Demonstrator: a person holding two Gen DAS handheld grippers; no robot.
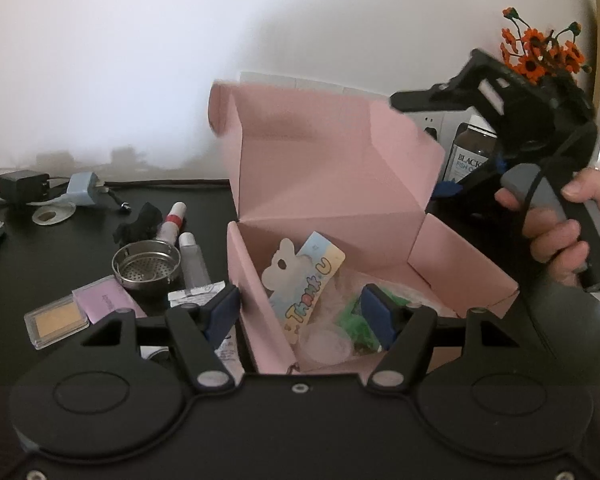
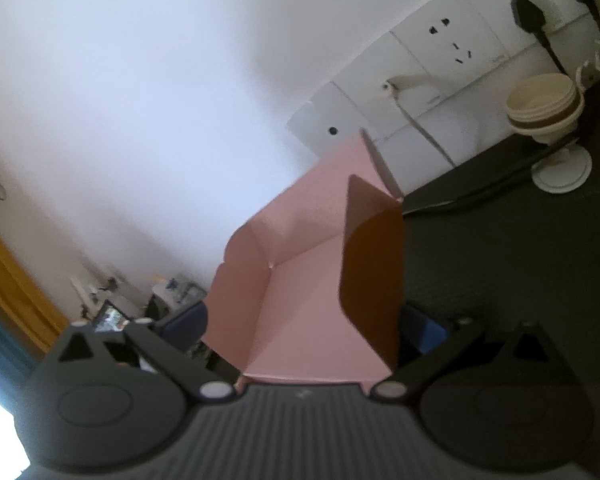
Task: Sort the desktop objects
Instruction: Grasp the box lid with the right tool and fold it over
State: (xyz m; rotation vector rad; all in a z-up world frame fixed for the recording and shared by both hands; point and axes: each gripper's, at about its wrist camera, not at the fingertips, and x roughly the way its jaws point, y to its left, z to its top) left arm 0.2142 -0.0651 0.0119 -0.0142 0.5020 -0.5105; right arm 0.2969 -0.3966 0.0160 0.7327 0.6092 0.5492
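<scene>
Left wrist view showed the pink box [image 1: 340, 216], lid upright; left gripper [image 1: 304, 312] straddled its left wall unclenched; right gripper's [image 2: 300, 328] state unclear.

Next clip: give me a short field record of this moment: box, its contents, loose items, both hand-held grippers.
box: pink box, lid up, on the dark desk
contents: "Thank U" card, green item, clear wrapping
loose items, beside the box: metal strainer, two tubes, compact, chargers
left hand-held gripper: open, one finger inside the box, one outside its wall
right hand-held gripper: at the lid's far edge, pink lid flap between its fingers; grip unclear
</scene>
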